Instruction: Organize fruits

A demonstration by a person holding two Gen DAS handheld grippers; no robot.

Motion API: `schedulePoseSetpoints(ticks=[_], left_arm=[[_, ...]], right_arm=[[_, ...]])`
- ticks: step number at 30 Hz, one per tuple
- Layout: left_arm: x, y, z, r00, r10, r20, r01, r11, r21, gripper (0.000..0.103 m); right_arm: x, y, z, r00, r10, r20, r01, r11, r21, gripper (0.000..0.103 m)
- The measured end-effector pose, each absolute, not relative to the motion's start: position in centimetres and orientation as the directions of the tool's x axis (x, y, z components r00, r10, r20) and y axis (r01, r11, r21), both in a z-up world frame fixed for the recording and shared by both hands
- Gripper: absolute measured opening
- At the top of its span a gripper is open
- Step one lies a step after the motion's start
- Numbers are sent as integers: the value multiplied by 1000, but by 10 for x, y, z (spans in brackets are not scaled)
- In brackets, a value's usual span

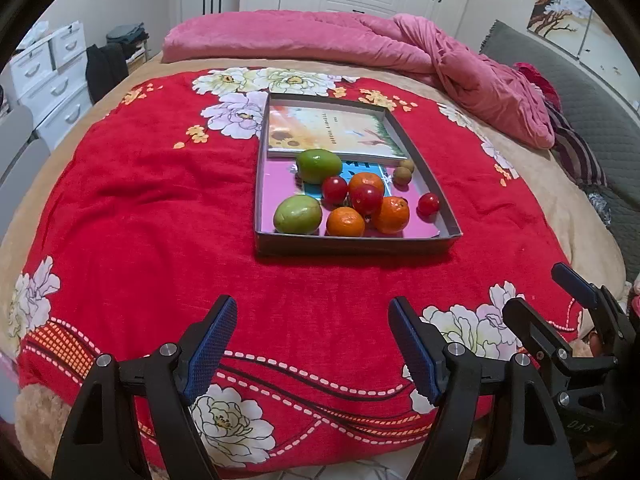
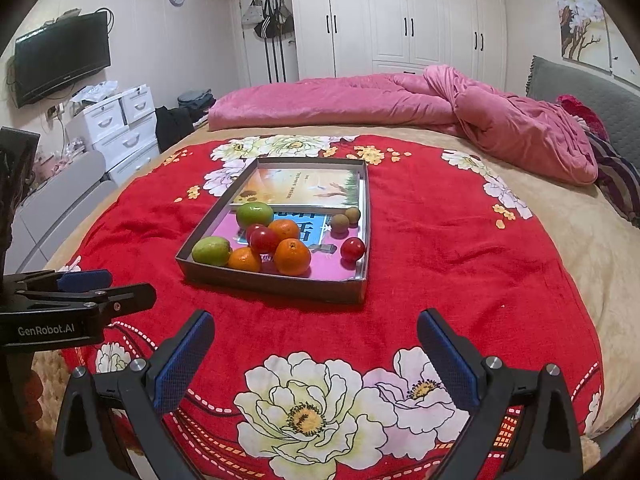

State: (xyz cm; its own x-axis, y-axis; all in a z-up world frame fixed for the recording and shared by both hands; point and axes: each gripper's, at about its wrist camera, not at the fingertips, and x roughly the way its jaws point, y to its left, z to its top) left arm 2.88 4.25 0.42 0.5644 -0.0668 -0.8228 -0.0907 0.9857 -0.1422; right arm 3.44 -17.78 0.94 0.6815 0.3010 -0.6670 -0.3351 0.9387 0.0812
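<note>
Both tongs, left point(image 1: 312, 344) and right point(image 2: 316, 354), hang released short of the tray point(image 1: 356, 242), where fruits point(image 1: 352, 200) lie mixed: either sorting pends or gathering's done.

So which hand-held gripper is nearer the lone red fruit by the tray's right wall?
Right, as far as can be judged. The right hand-held gripper sits open almost straight in front of the red fruit; the left hand-held gripper is open, further left.

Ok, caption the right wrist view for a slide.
Open right gripper faces a fruit-filled tray on a red blanket.
</note>
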Motion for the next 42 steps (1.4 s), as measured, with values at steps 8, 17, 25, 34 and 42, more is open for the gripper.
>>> schedulePoseSetpoints(ticks=[8,17,25,34,42], left_arm=[[29,43,6,567,-64,-821,-91,986,-140,79],[28,43,6,565,-57,-823,-91,987,-131,79],[29,42,6,566,-57,-822,-90,987,-130,79],[28,40,7,566,-53,-823,-83,989,-121,79],[29,39,7,566,-48,-823,-85,990,-116,79]], right_arm=[[35,-178,9,682,302,-666,-336,938,82,102],[34,-178,9,682,303,-665,-336,938,83,102],[35,-179,9,683,302,-665,-335,939,82,102],[35,-180,8,681,299,-668,-335,939,79,102],[35,-180,6,681,293,-671,-332,940,74,102]])
